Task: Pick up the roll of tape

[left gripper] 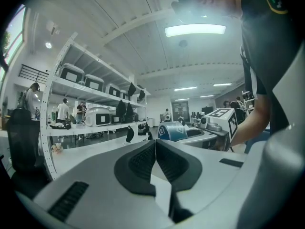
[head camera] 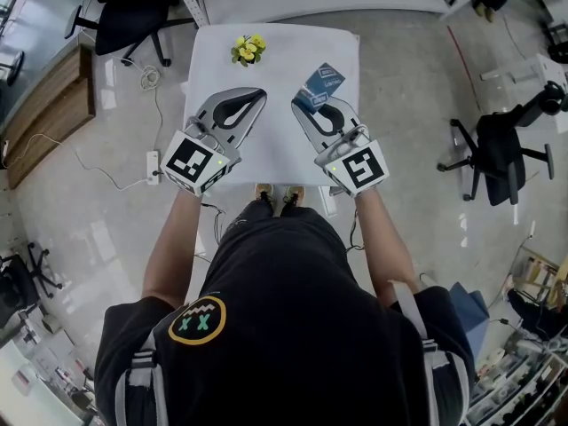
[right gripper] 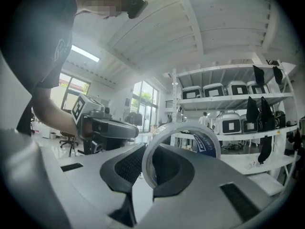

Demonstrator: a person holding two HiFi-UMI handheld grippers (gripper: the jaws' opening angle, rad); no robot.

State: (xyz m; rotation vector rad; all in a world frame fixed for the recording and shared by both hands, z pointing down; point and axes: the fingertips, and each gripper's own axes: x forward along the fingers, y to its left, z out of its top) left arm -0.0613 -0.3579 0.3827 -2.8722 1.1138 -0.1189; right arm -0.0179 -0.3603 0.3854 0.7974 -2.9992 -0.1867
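Note:
The roll of tape, clear with a blue label, is held on edge at the tip of my right gripper over the white table. In the right gripper view the ring's near wall is pinched between the pads, and the rest of the roll sticks out ahead. My left gripper hovers beside it to the left, shut with nothing in it; its pads meet. From the left gripper view the roll of tape shows off to the right.
A small bunch of yellow flowers lies near the table's far edge. Black office chairs stand on the floor on both sides. A power strip and cables lie left of the table. Shelving runs along the far side.

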